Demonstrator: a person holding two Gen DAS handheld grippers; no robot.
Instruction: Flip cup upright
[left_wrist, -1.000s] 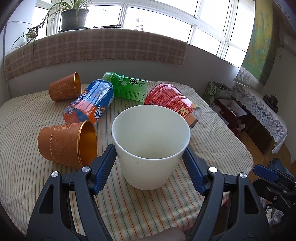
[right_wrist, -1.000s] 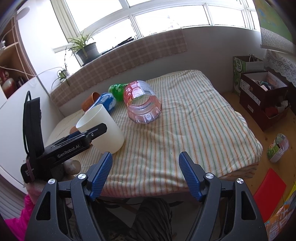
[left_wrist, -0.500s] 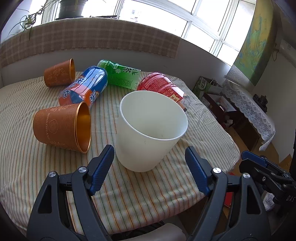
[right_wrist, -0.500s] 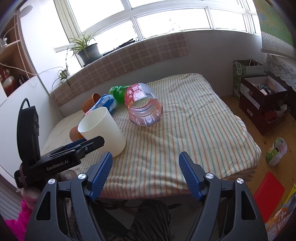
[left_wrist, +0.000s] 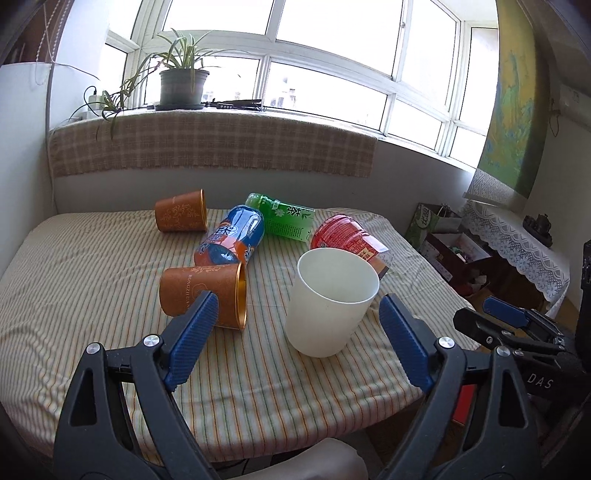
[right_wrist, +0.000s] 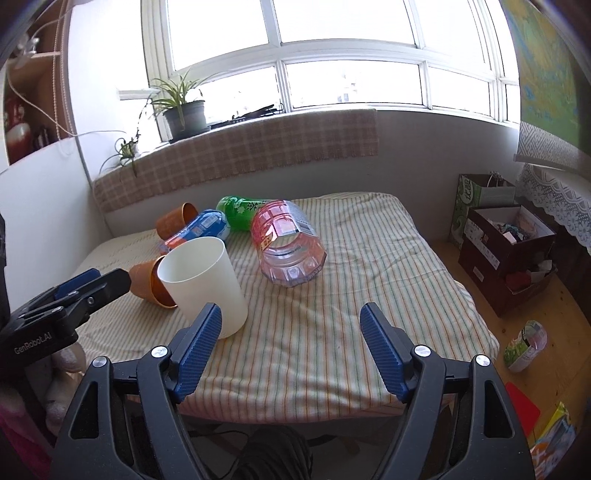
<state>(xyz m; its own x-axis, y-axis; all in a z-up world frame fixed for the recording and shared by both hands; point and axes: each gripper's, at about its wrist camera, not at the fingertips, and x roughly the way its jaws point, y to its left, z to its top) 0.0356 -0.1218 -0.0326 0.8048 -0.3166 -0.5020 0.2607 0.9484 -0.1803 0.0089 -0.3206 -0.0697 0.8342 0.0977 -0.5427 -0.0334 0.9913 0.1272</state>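
A white cup (left_wrist: 332, 301) stands upright on the striped tablecloth; it also shows in the right wrist view (right_wrist: 203, 282). My left gripper (left_wrist: 297, 341) is open and empty, drawn back from the cup toward the table's near edge. Two orange cups lie on their sides: one (left_wrist: 205, 293) just left of the white cup, one (left_wrist: 181, 216) at the back. My right gripper (right_wrist: 291, 352) is open and empty over the near edge of the table, right of the white cup.
A blue bottle (left_wrist: 232, 236), a green bottle (left_wrist: 282, 218) and a red bottle (left_wrist: 345, 236) lie behind the cups. The table's front edge (left_wrist: 258, 424) is near. Boxes (right_wrist: 506, 243) stand on the floor at the right.
My left gripper has opened, let go of the white cup and pulled back and up. The cup stays standing upright. The right gripper has barely moved.
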